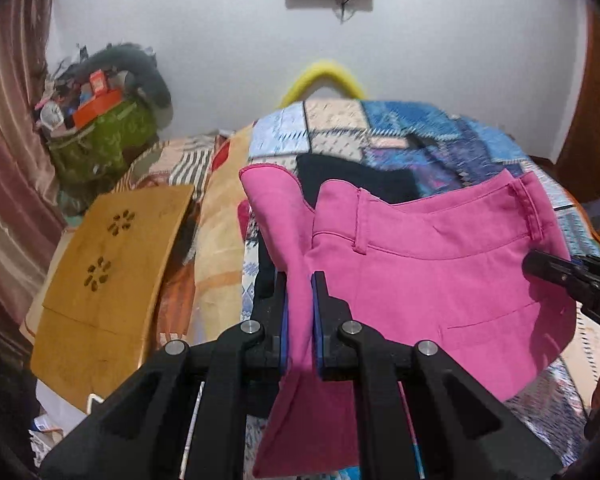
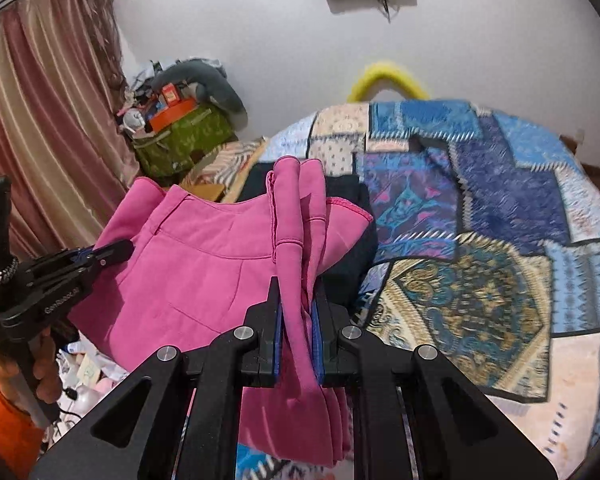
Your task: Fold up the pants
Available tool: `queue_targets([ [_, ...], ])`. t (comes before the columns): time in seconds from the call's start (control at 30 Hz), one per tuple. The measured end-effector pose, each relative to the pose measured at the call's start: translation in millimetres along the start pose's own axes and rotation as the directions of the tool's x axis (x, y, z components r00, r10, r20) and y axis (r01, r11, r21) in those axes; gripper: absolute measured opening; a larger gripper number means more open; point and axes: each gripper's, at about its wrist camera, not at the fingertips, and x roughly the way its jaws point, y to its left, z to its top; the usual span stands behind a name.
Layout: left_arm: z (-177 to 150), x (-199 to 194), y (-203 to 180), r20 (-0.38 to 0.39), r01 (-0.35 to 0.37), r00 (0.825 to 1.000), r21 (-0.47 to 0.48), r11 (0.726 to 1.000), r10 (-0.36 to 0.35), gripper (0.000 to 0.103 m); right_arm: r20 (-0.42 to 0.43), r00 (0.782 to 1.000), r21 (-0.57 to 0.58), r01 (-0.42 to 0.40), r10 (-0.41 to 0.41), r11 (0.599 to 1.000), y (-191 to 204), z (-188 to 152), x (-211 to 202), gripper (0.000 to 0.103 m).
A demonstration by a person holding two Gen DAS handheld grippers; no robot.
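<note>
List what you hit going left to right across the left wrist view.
Curtain → green bag → wooden board → left gripper shut on the pink pants → right gripper, gripping their far edge.

Open patchwork quilt rightward; wooden board, perhaps leaning, and green bag leftward.

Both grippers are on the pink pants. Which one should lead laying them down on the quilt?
Right, probably. The right gripper is clamped on bunched pink pants directly over open patchwork quilt. The left gripper holds the other end nearer the bed edge, by the wooden board.
</note>
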Motion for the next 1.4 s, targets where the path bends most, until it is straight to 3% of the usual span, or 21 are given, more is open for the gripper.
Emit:
queue_targets([
  [0.23,-18.3,80.1,2.5,-0.122,-0.039,0.992,-0.01,0.999,0.038,0.01,-0.153,0.985,-0.01,0.076,-0.076,0.997,-8.7,-17.5,69.3,0.011],
  [0.33,-31.7,99.1,3.8,-0.169,-0.038,0.985,-0.008,0.999,0.036,0.012,-0.162,0.982,-0.02,0.095,-0.097,0.995,-10.0,-25.9,72.0,0.013],
  [0.47,-37.6,88.1,8.4,-0.176,0.012,0.984,-0.015,1.0,-0.014,0.013,-0.163,0.983,-0.009,0.08,-0.08,0.997,-10.5,-27.2,63.5,0.021],
  [0.57,-37.6,70.1,14.8,-0.194,0.039,0.98,-0.041,0.998,-0.046,0.025,-0.14,0.986,-0.011,0.088,-0.089,0.996,-9.8,-27.9,50.0,0.032],
  [0.77,-26.5,-17.6,14.5,-0.068,0.061,0.996,-0.04,0.997,-0.064,0.026,-0.032,0.997,-0.046,0.064,-0.066,0.997,10.0,-21.6,-6.2,0.035],
  [0.83,-25.4,-51.6,9.8,-0.009,0.055,0.998,-0.033,0.998,-0.055,0.028,0.026,0.999,-0.069,0.044,-0.043,0.997,22.8,-18.8,-37.6,0.044],
  [0.97,-26.9,-122.7,1.0,0.094,0.085,0.992,-0.016,0.996,-0.083,0.028,0.144,0.989,-0.119,0.032,-0.015,0.992,47.5,-19.2,-96.4,0.045],
  [1.13,-46.3,-221.2,-10.1,0.239,0.141,0.962,-0.013,0.99,-0.134,0.028,0.295,0.955,-0.167,0.023,0.027,0.986,80.7,-30.9,-175.7,0.045],
  [1.27,-72.4,-294.4,-25.1,0.366,0.117,0.923,0.024,0.993,-0.118,0.028,0.368,0.927,-0.201,0.005,0.07,0.98,103.5,-47.5,-225.6,0.045],
  [1.4,-95.8,-344.1,-32.3,0.445,0.118,0.888,0.028,0.993,-0.118,0.029,0.441,0.895,-0.223,0.035,0.069,0.974,124.1,-71.2,-263.9,0.045],
])
